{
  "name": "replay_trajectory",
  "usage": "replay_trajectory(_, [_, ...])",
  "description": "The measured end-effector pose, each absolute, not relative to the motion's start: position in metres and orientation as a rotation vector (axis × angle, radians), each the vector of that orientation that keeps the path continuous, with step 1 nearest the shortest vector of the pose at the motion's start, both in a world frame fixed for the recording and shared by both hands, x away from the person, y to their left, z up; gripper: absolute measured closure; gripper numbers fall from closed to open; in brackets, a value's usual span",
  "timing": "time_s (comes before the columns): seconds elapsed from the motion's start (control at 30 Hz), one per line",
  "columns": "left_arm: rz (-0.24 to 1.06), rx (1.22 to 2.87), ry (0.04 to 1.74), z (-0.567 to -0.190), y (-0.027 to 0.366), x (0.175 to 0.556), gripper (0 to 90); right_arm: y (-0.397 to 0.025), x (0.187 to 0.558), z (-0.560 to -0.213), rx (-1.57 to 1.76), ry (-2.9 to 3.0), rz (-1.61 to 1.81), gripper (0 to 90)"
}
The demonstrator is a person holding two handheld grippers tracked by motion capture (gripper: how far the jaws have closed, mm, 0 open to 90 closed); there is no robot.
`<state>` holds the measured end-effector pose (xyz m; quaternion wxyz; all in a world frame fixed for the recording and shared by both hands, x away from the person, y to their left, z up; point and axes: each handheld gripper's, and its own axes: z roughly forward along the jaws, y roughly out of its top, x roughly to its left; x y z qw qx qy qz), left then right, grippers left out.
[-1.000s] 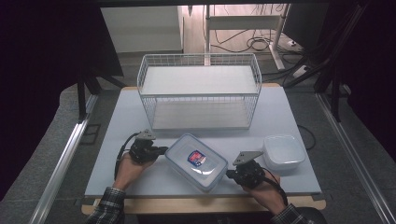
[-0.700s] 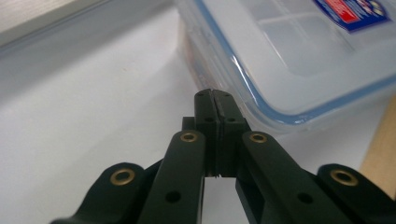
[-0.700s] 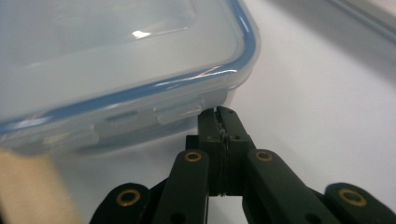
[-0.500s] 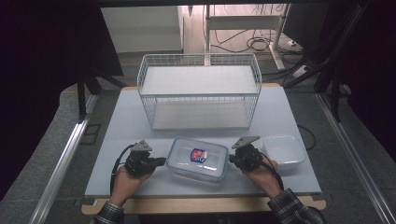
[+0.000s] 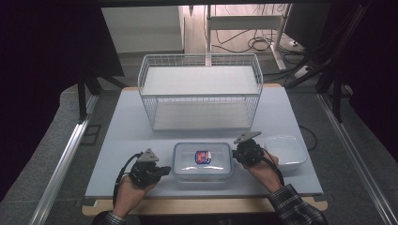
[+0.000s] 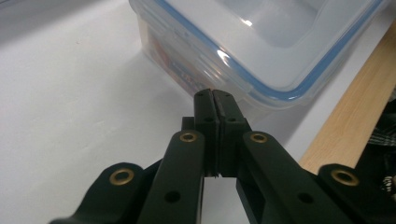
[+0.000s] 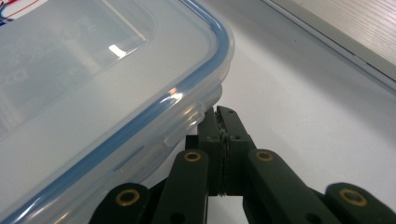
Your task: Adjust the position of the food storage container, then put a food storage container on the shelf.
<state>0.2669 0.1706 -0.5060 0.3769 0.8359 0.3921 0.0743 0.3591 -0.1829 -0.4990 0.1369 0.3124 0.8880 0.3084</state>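
A clear lidded container (image 5: 202,161) with a blue seal and a red-and-blue label lies near the table's front edge, square to it. My left gripper (image 5: 165,170) is shut, its tips against the container's left end. In the left gripper view the closed tips (image 6: 215,94) touch the container (image 6: 261,42) low on its corner. My right gripper (image 5: 236,154) is shut at the container's right end. In the right gripper view its tips (image 7: 219,112) press just below the lid's rim on the container (image 7: 93,70). Nothing shows between either pair of jaws.
A white wire basket (image 5: 202,91) stands at the middle back of the table. An open clear tub (image 5: 285,151) sits just right of my right hand. The wooden front edge (image 6: 345,116) runs close behind the left gripper.
The container has turned from a slanted pose to square with the table's edge. My left gripper moved toward the front, and my right gripper moved away from the front.
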Motion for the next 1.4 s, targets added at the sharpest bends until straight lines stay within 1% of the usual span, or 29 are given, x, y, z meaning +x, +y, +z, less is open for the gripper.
replay_trajectory(0.13, [0.202, 2.13, 1.0, -0.505, 0.174, 0.268, 85.6, -0.184, 0.357, -0.497, 0.891, 2.557, 0.884, 86.5])
replay_trajectory(0.27, [0.305, 2.113, 1.03, -0.502, 0.182, 0.265, 78.1, -0.193, 0.348, -0.488, 0.9, 2.529, 0.917, 79.7])
replay_trajectory(0.37, [0.326, 2.099, 1.042, -0.503, 0.187, 0.262, 66.0, -0.203, 0.338, -0.48, 0.896, 2.5, 0.941, 71.8])
replay_trajectory(0.47, [0.371, 2.111, 1.042, -0.504, 0.187, 0.258, 53.8, -0.213, 0.33, -0.474, 0.917, 2.472, 0.987, 59.4])
replay_trajectory(0.5, [0.379, 2.108, 1.035, -0.504, 0.188, 0.256, 50.9, -0.215, 0.329, -0.473, 0.921, 2.464, 1.0, 56.2])
replay_trajectory(0.6, [0.378, 2.09, 1.044, -0.504, 0.189, 0.254, 38.7, -0.222, 0.322, -0.471, 0.929, 2.459, 1.063, 46.0])
replay_trajectory(0.67, [0.358, 2.079, 1.053, -0.506, 0.19, 0.254, 31.8, -0.225, 0.316, -0.471, 0.908, 2.472, 1.101, 41.7])
replay_trajectory(0.77, [0.345, 2.061, 1.053, -0.508, 0.191, 0.252, 24.0, -0.225, 0.307, -0.47, 0.876, 2.476, 1.131, 34.7])
replay_trajectory(0.83, [0.348, 2.039, 1.058, -0.507, 0.191, 0.25, 18.1, -0.226, 0.303, -0.469, 0.855, 2.466, 1.146, 28.0])
replay_trajectory(0.93, [0.355, 2.024, 1.068, -0.508, 0.191, 0.248, 9.7, -0.226, 0.299, -0.469, 0.85, 2.443, 1.164, 21.3])
replay_trajectory(1.0, [0.349, 2.025, 1.063, -0.51, 0.192, 0.248, 7.9, -0.226, 0.297, -0.47, 0.854, 2.43, 1.165, 17.5])
replay_trajectory(1.1, [0.347, 2.039, 1.067, -0.514, 0.192, 0.249, 6.2, -0.227, 0.295, -0.474, 0.851, 2.428, 1.162, 14.2])
replay_trajectory(1.17, [0.351, 2.031, 1.062, -0.514, 0.192, 0.249, 5.2, -0.226, 0.294, -0.475, 0.853, 2.43, 1.159, 12.7])
replay_trajectory(1.33, [0.408, 2.023, 1.034, -0.513, 0.193, 0.248, 2.5, -0.225, 0.294, -0.476, 0.849, 2.433, 1.17, 9.6])
replay_trajectory(1.4, [0.407, 2.024, 1.026, -0.515, 0.194, 0.25, 1.6, -0.224, 0.294, -0.476, 0.851, 2.434, 1.181, 8.2])
